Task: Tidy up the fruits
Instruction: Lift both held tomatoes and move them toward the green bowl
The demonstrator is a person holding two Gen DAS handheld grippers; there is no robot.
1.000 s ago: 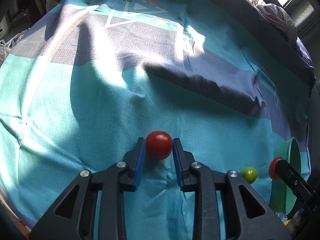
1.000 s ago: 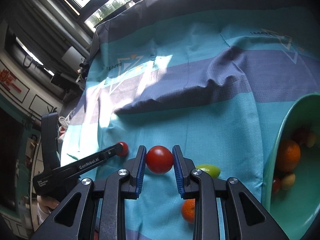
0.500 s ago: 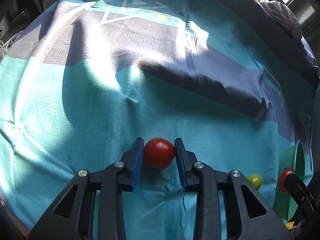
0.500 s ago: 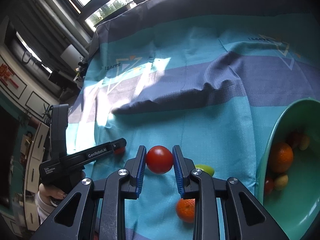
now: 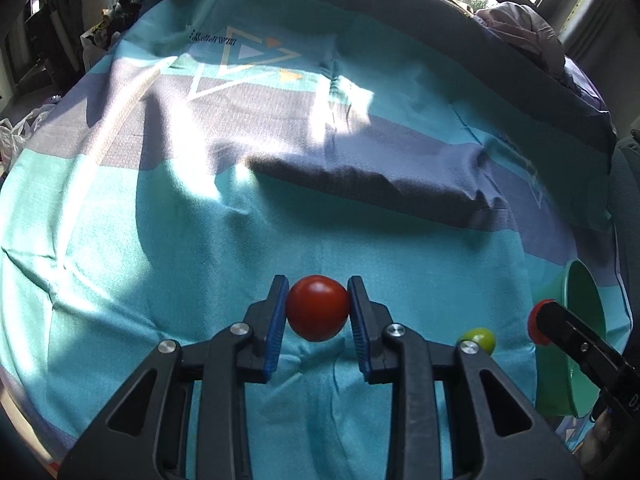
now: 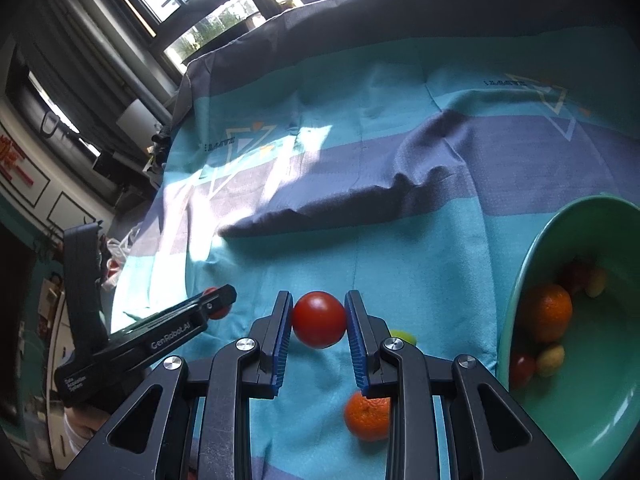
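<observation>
Left gripper (image 5: 317,308): blue-padded fingers clamped on a red tomato (image 5: 317,307), carried above the teal and grey striped cloth (image 5: 200,240); seen from the right wrist view as a black tool at lower left with its tomato partly hidden behind the fingertip. Right gripper (image 6: 319,319): likewise clenched around a second red tomato (image 6: 319,319), also clear of the cloth; it shows at the right edge of the left wrist view with the red fruit at its tip. Loose on the cloth: a small green fruit (image 5: 479,338), between the two grippers; an orange (image 6: 367,417), lying under the right gripper. Green bowl (image 6: 516,308): on the cloth to the right, holding an orange fruit (image 6: 547,312), small yellow fruits and red ones, kinds too small to tell
</observation>
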